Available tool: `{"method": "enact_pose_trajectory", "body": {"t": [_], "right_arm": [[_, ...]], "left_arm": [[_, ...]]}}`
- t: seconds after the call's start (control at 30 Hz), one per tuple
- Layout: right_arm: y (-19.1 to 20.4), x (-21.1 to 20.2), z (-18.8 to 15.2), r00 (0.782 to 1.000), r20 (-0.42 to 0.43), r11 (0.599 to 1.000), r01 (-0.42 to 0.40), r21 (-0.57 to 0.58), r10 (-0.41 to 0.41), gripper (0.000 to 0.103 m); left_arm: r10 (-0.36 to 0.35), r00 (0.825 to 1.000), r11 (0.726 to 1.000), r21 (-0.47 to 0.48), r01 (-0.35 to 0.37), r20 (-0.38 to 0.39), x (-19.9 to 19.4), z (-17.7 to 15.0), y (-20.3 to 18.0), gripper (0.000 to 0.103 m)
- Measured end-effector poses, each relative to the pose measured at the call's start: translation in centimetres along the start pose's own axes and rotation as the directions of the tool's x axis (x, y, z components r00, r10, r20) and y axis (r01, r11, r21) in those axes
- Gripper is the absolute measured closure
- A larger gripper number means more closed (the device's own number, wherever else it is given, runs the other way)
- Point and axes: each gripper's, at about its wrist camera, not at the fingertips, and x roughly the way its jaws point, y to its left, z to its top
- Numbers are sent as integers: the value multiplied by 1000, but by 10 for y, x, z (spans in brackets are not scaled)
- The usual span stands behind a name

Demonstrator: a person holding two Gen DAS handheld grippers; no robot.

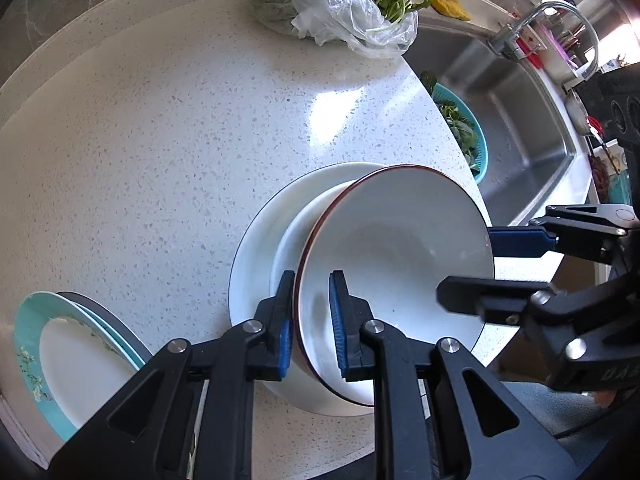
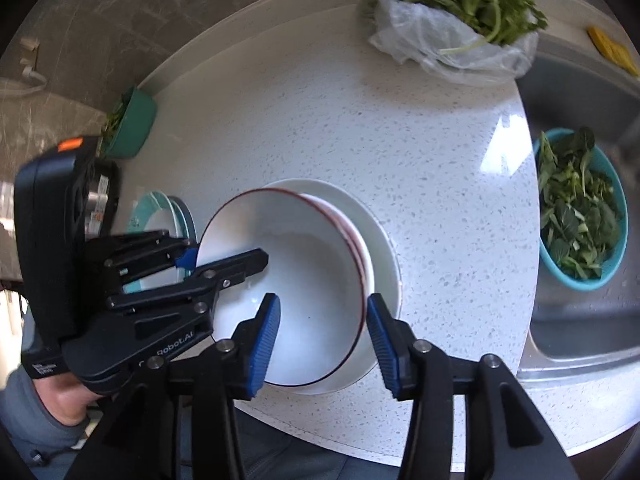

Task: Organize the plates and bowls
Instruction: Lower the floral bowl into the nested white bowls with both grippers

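A white bowl [image 1: 400, 240] [image 2: 304, 264] with a dark red rim lies askew on other red-rimmed bowls [image 1: 286, 248] [image 2: 362, 240]. They stand on a white plate [image 1: 252, 248] [image 2: 380, 216] at the counter's near edge. My left gripper [image 1: 311, 324] [image 2: 229, 258] is shut on the top bowl's left rim, one pad outside and one inside. My right gripper [image 2: 323, 344] [image 1: 464, 267] is open astride the opposite rim, and its pads [image 2: 380, 344] stand apart from the bowl. Turquoise plates [image 1: 32, 340] [image 2: 160, 208] are stacked to the left.
A plastic bag of greens [image 1: 352, 4] [image 2: 452, 28] lies at the back of the speckled counter [image 1: 180, 140]. To the right are a steel sink [image 1: 520, 120] [image 2: 580, 320], a teal colander of leaves [image 1: 468, 132] [image 2: 580, 208] and a tap [image 1: 560, 20]. A green tub [image 2: 132, 128] stands back left.
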Motion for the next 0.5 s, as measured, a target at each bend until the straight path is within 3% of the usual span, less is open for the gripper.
{"method": "enact_pose_trajectory", "body": {"t": [0.3, 0.4, 0.47, 0.5], "right_arm": [[-8, 4, 2, 1000, -3, 1000, 25, -12, -25, 54], [-9, 8, 0, 999, -15, 999, 38, -24, -38, 54], [-10, 8, -1, 999, -14, 999, 35, -23, -35, 54], [-11, 8, 0, 999, -11, 999, 34, -21, -34, 56]], "left_arm": [[-14, 1000, 1000, -10, 14, 2, 0, -1, 0, 84], [-32, 999, 999, -15, 32, 6, -2, -3, -2, 72], [-48, 999, 999, -10, 48, 10, -3, -4, -6, 55], [-33, 999, 999, -6, 33, 14, -4, -5, -7, 54]]}}
